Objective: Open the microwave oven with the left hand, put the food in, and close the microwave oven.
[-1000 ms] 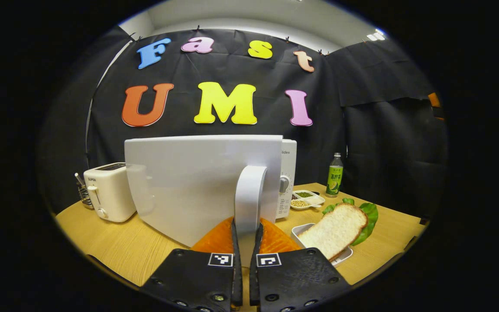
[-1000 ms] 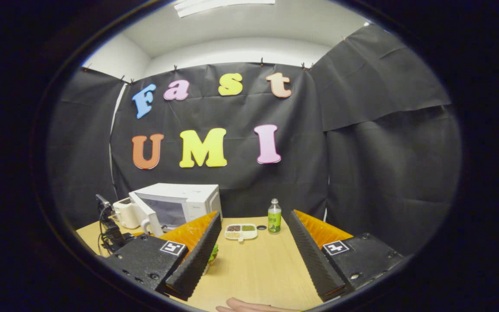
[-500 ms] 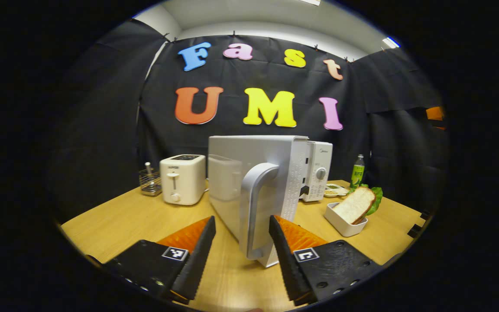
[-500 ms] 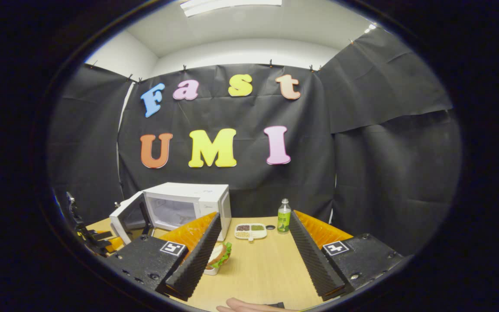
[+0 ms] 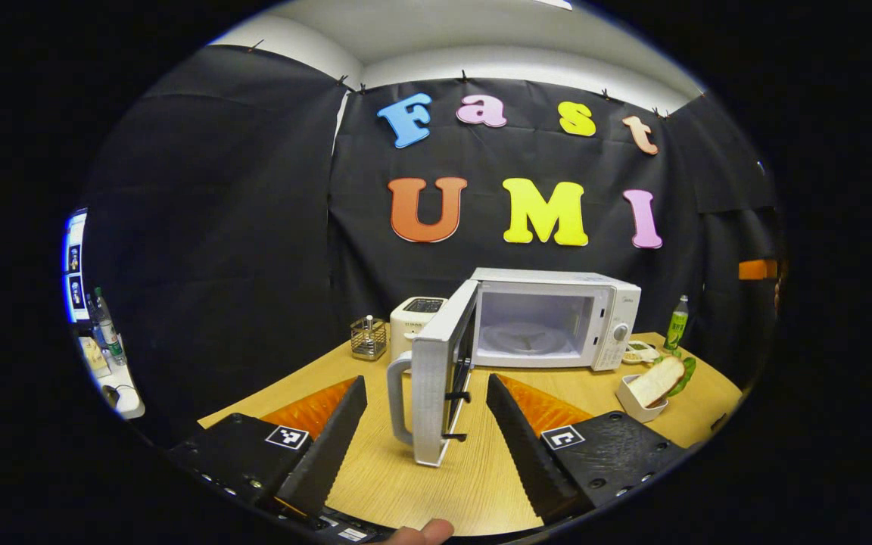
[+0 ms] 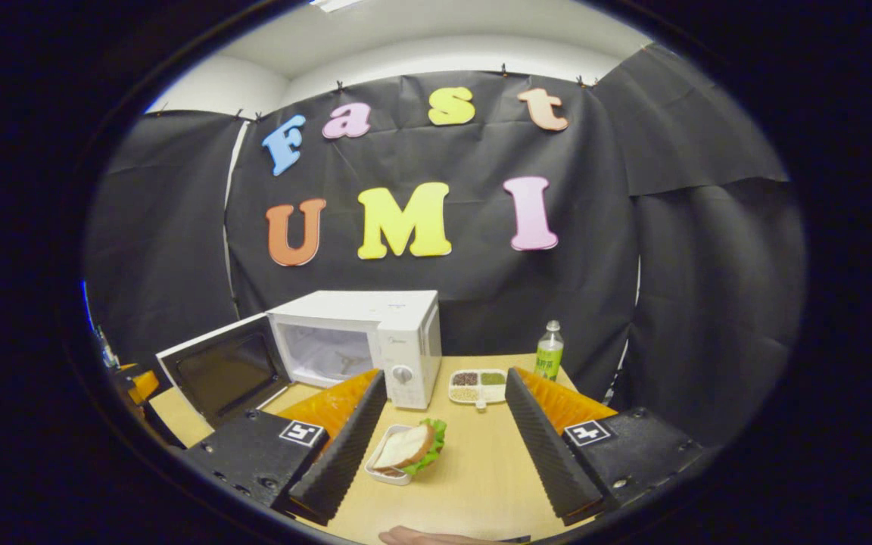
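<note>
Microwave oven [image 5: 553, 318] stood near the desk's [image 6: 474, 469] back edge, door [image 5: 436, 371] swung wide, cavity empty. Right gripper [image 6: 440, 435], fingers spread, hovered nearer the sandwich [image 6: 408, 448], which lay ahead-left in its white tray [image 6: 387, 471]. Left gripper [image 5: 425, 435], also spread, held nothing.

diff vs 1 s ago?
Left tongs let go of the door handle, opened and backed away. The microwave door swung from part-open to fully open. Right tongs stayed open and now frame the sandwich tray. Tray, snack dish and bottle unmoved.
</note>
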Tool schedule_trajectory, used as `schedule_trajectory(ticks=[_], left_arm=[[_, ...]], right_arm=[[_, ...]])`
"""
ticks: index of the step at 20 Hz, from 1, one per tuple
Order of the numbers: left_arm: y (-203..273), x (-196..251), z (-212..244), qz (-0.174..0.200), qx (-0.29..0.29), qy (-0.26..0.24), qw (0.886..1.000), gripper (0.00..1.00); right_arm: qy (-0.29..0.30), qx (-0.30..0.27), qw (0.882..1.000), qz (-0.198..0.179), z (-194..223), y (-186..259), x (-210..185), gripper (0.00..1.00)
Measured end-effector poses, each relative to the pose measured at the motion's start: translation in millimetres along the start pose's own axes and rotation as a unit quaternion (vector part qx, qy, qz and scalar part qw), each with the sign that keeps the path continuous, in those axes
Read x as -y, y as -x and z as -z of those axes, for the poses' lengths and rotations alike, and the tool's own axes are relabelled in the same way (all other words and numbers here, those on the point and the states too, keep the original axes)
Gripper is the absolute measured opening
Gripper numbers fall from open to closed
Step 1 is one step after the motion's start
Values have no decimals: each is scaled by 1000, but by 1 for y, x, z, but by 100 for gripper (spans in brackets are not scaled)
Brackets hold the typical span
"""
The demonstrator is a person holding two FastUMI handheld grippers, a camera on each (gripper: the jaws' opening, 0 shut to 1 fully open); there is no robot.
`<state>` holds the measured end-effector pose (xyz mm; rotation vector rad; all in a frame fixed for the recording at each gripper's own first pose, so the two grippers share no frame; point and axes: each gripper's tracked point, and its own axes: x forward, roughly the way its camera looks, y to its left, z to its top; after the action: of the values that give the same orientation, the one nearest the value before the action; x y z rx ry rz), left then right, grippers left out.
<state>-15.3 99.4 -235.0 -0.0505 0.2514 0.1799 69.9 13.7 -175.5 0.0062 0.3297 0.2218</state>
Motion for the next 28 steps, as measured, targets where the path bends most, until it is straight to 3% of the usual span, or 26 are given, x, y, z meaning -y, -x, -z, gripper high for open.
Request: schedule_trajectory(ticks=[1, 2, 6, 7, 8, 10, 11, 12, 13, 14, 19, 22, 23, 24, 26, 27, 28], left_arm=[[-2, 3, -9, 1, 4, 4, 1000, 95], [-3, 3, -19, -2, 13, 6, 1000, 95], [-7, 9, -54, -10, 56, -3, 998, 95], [-8, 10, -64, -13, 68, -7, 998, 95], [-8, 12, -72, -17, 81, -11, 997, 95], [-7, 18, -85, -19, 101, -14, 995, 95], [-7, 20, -89, -22, 109, -15, 994, 95], [-5, 23, -92, -22, 114, -15, 993, 95], [-4, 27, -93, -23, 114, -20, 993, 95], [-2, 29, -94, -25, 116, -29, 993, 95], [16, 27, -108, -47, 135, -45, 989, 94], [15, 24, -105, -49, 123, -36, 991, 95], [13, 24, -104, -50, 118, -34, 991, 95], [13, 23, -102, -48, 114, -33, 992, 95], [15, 23, -100, -46, 110, -36, 992, 95], [14, 20, -101, -49, 110, -39, 992, 95], [14, 17, -101, -51, 110, -41, 992, 95]], right_arm=[[2, -16, 1000, -5, 4, -10, 0, 94], [6, -38, 999, -14, 12, -21, -1, 100], [3, -138, 987, -86, 48, -57, -10, 94], [-4, -163, 982, -95, 57, -65, -7, 94], [-11, -190, 976, -103, 70, -74, -7, 100], [-37, -244, 963, -111, 92, -90, -4, 100], [-56, -266, 955, -118, 100, -99, -2, 91], [-79, -289, 945, -127, 110, -105, -3, 91], [-103, -315, 933, -140, 121, -108, -3, 98], [-131, -338, 920, -151, 129, -111, -3, 88], [-284, -410, 849, -175, 162, -128, -4, 82], [-332, -434, 810, -212, 178, -136, -16, 73], [-338, -437, 798, -240, 178, -132, -25, 82], [-340, -438, 798, -236, 183, -129, -24, 65], [-320, -420, 817, -230, 177, -128, -21, 27], [-297, -409, 832, -229, 172, -126, -19, 35], [-274, -397, 846, -225, 162, -120, -21, 27]])
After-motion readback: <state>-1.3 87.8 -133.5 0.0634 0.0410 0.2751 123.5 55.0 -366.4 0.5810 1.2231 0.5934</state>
